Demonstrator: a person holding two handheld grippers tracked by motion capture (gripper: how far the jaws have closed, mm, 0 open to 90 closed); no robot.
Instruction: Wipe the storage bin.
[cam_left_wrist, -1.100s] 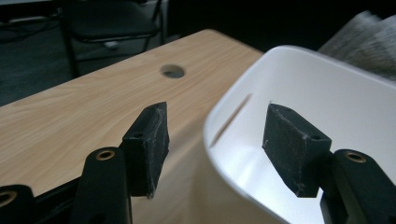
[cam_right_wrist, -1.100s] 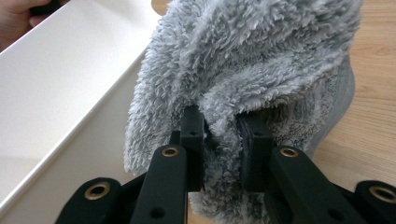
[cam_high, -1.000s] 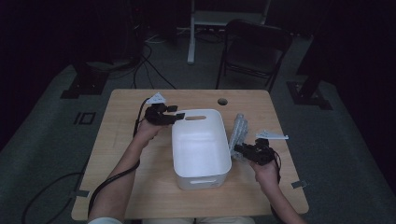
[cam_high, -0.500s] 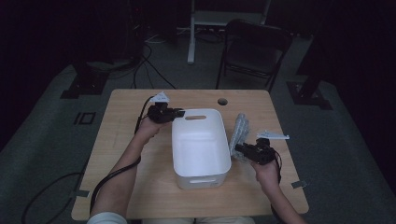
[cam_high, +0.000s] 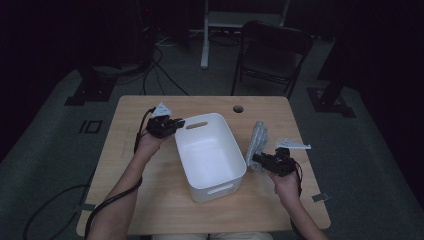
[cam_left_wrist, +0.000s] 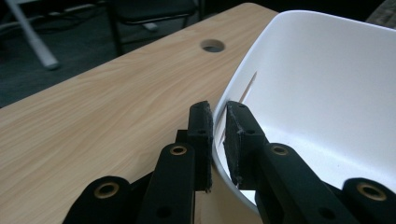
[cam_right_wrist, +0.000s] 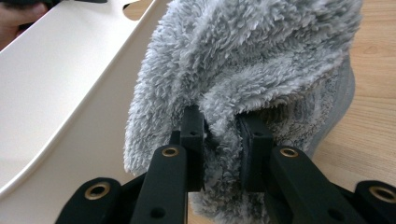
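**Holding bin rim and fleece: slip risks**

Pinching the white bin's (cam_high: 210, 155) far-left rim, my left gripper (cam_left_wrist: 218, 135) has just been closing, its jaws now clamped on that thin wall. My right gripper (cam_right_wrist: 222, 140) grips the grey fleece cloth (cam_right_wrist: 252, 60) just right of the bin, on the desk (cam_high: 150, 200). I judge the smooth rim could slide free, or the cloth's loose pile pull out mid-lift.

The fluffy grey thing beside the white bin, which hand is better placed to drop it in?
The right. The right gripper is already shut on the grey fleece item, right beside the white bin. The left gripper has just closed on the bin's rim, steadying it.
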